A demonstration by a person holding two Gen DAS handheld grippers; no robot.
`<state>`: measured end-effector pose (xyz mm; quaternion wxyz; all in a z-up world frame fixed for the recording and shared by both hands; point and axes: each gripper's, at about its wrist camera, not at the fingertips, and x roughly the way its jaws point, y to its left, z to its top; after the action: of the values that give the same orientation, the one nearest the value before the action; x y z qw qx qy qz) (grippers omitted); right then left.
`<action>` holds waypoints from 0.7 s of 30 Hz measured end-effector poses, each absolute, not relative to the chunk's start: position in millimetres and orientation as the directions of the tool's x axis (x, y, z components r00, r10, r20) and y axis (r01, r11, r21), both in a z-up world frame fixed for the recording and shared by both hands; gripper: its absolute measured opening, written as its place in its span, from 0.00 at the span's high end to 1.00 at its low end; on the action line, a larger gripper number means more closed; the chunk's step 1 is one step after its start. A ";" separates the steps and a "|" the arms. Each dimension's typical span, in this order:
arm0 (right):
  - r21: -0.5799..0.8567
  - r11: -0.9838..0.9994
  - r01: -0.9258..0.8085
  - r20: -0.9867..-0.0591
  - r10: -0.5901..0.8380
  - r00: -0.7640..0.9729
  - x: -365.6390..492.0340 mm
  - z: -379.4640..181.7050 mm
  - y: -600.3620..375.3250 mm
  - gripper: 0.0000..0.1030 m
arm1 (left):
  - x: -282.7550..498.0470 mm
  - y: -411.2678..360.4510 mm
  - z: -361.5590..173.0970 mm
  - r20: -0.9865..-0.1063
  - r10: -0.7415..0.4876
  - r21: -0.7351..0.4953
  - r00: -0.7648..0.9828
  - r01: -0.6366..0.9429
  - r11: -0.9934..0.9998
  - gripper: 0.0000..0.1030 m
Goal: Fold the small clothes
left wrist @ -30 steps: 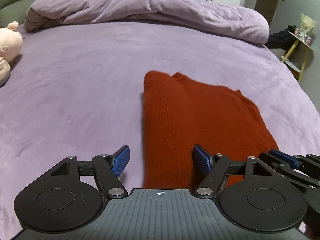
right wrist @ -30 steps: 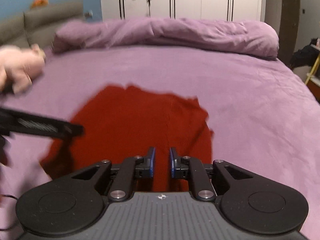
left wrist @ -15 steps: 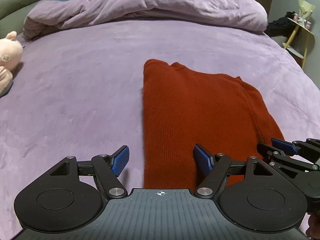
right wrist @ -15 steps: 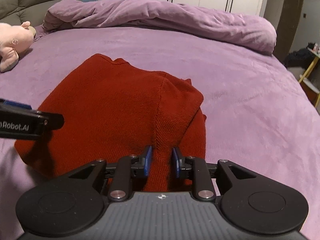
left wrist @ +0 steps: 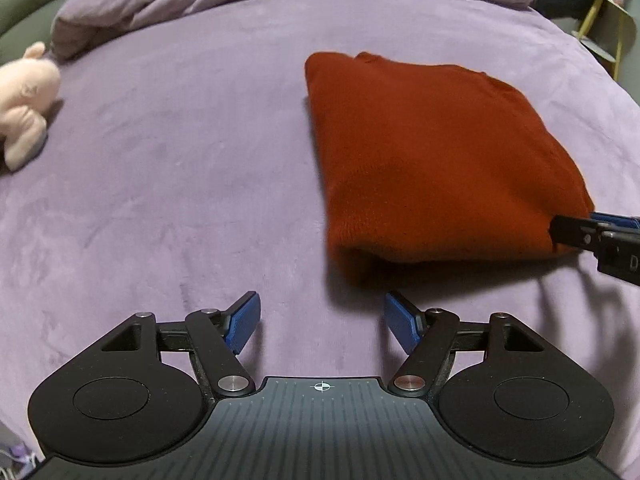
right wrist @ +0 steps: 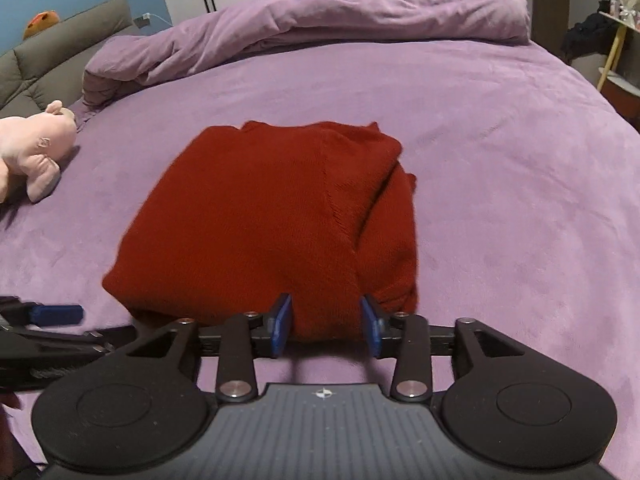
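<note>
A rust-red knit sweater (left wrist: 432, 152) lies folded into a thick rectangle on the purple bed; it also shows in the right wrist view (right wrist: 272, 220). My left gripper (left wrist: 322, 326) is open and empty, just short of the sweater's near left corner. My right gripper (right wrist: 325, 326) is open, its blue pads standing either side of the sweater's near edge without clamping it. The right gripper's tip shows at the sweater's near right corner in the left wrist view (left wrist: 600, 232). The left gripper's tip shows at the left edge of the right wrist view (right wrist: 56, 314).
A pink plush toy (left wrist: 24, 96) lies at the left; it also shows in the right wrist view (right wrist: 32, 148). A rolled purple duvet (right wrist: 320, 28) runs along the far side of the bed. A yellow side table (left wrist: 608, 20) stands beyond the bed's right edge.
The right gripper has opened and let go of the sweater's edge. The left gripper has drawn back off the sweater. The sweater now lies folded shorter and thicker.
</note>
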<state>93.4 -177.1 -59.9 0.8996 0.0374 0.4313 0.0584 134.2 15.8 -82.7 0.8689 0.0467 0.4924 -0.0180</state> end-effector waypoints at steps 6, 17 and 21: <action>0.052 0.997 -0.063 -0.784 0.080 0.616 97.4 -69.8 -173.9 0.62 | 145.9 11.4 -85.4 -0.855 0.049 0.090 0.517 0.055 0.994 0.28; -0.024 1.000 -0.016 -0.773 -0.008 0.634 106.6 -78.6 -175.3 0.55 | 154.1 15.5 -86.4 -0.850 0.052 0.082 0.524 0.033 0.996 0.23; 0.052 0.999 0.003 -0.798 0.040 0.602 104.0 -76.1 -184.6 0.46 | 148.7 18.4 -85.1 -0.857 0.056 0.085 0.513 0.034 0.996 0.22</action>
<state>104.0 -184.6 -76.1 0.8946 0.0241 0.4461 0.0106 148.7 18.4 -85.1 0.8686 0.0455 0.4934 0.0065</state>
